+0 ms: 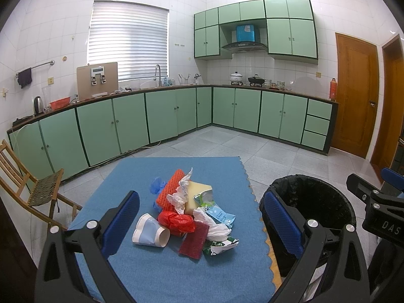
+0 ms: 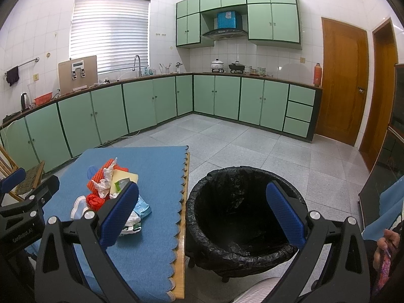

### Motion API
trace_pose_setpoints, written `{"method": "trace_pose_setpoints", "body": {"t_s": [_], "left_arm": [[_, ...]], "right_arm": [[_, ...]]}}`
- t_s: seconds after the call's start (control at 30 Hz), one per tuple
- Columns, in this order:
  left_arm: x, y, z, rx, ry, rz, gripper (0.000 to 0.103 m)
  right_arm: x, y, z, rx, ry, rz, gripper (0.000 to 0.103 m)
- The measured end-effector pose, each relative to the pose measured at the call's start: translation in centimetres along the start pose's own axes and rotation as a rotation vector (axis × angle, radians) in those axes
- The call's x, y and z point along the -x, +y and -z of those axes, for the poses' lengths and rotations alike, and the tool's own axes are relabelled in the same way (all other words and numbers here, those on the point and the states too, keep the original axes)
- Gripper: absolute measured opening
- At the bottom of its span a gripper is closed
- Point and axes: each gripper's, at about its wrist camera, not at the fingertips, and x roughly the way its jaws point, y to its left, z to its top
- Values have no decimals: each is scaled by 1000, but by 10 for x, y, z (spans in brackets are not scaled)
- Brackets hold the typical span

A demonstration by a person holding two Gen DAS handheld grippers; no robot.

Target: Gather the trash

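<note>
Trash pile (image 1: pixel 186 209) beside the lined bin (image 1: pixel 313 202): our left gripper (image 1: pixel 199 217) and right gripper (image 2: pixel 202 214), both jaws spread empty, could scatter loose wrappers.

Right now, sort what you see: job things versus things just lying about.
Job: paper cup, red bag, orange mesh, tissue, wrappers, bin.
Lying about: chair, kettle, pots, flask.

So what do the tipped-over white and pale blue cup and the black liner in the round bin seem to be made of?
White and pale blue cup: likely matte paper, with a rolled rim and a dented wall. Black bin liner: thin glossy plastic film, crinkled and folded over the rim.
</note>
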Motion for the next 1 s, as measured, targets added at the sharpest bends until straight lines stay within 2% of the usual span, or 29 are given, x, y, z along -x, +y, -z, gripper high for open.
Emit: {"method": "trace_pose_setpoints", "body": {"t_s": [1.0], "left_arm": [[-2, 3, 2, 3, 1, -1, 97]], "right_arm": [[0, 3, 3, 5, 6, -3, 98]]}}
